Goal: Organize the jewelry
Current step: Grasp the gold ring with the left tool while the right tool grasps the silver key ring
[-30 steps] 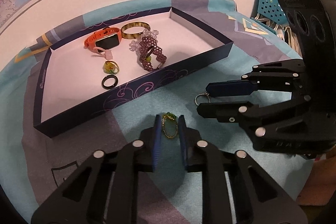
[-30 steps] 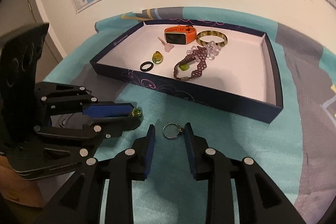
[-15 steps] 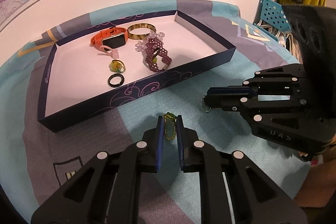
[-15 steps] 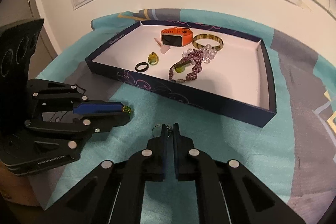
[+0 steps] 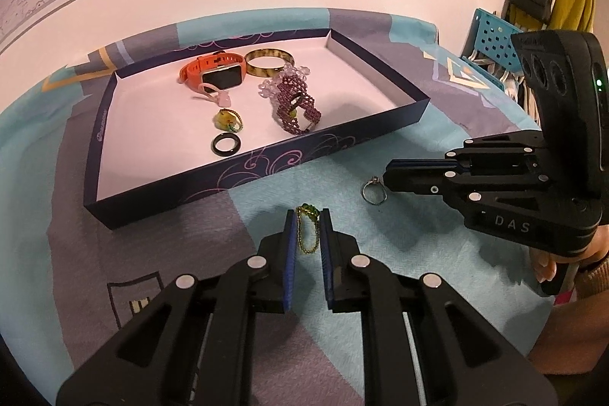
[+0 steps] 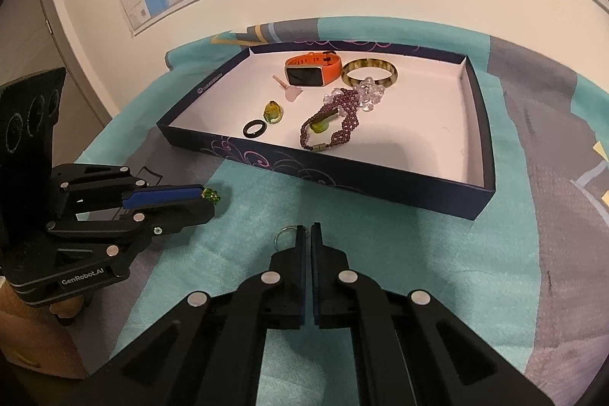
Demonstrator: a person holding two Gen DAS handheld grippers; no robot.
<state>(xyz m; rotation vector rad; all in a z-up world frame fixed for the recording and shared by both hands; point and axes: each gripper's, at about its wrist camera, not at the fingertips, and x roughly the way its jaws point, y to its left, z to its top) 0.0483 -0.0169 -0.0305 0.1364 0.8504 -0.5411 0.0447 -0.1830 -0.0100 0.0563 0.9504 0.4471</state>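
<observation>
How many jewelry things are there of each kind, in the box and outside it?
Watches: 1, orange watch
Bracelets: 3, bangle, clear beads, purple beads
Rings: 2, black ring, silver ring
Pendants or charms: 3, pink charm, yellow pendant, green chain charm
Total: 9

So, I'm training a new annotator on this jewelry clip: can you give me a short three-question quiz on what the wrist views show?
1. True or false: the orange watch lies on the cloth outside the box.
2. What does the left gripper have between its fingers?
A. the black ring
B. the gold chain with a green stone
C. the amber bangle
3. Which item sticks out at the tips of the right gripper?

Key
1. False: it lies inside the box.
2. B
3. The silver ring, pinched at the tips.
</observation>
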